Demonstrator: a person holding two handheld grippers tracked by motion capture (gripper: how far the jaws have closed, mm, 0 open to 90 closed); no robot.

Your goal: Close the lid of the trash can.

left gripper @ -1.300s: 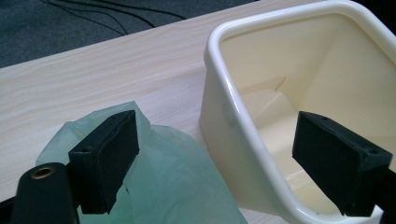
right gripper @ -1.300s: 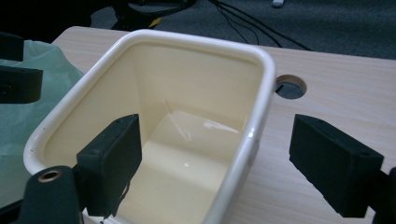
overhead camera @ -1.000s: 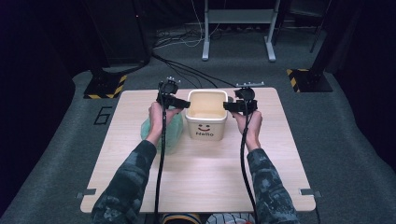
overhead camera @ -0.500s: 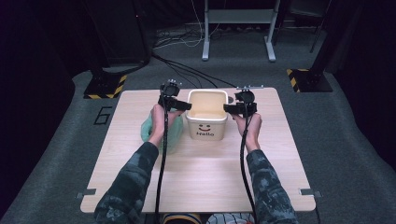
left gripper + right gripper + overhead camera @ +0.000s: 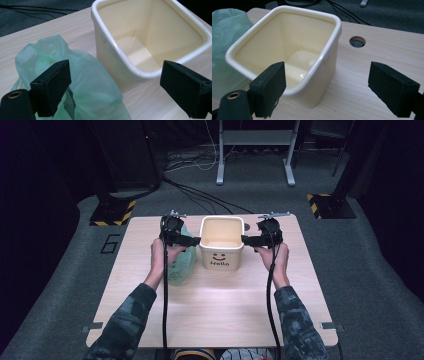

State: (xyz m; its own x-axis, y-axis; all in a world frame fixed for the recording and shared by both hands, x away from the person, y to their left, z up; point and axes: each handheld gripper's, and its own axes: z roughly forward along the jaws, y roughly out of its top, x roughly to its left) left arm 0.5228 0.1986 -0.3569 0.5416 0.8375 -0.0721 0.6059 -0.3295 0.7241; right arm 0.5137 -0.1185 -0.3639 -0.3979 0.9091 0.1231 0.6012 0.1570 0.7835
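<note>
Where the camouflage sleeves come in at the near edge, the pale wooden worktop (image 5: 210, 315) is seen bare. Farther on, the left gripper (image 5: 196, 240) is held beside the left wall of the cream tub (image 5: 221, 245), and its jaws have just been opened wide, with nothing pinched between them. The right gripper (image 5: 246, 240) is held at the tub's right wall, and its jaws have also just been spread, one over the rim, the rim not squeezed. A green plastic bag (image 5: 181, 262) is laid just left of the tub. A round hole (image 5: 357, 41) is cut in the worktop behind the tub.
</note>
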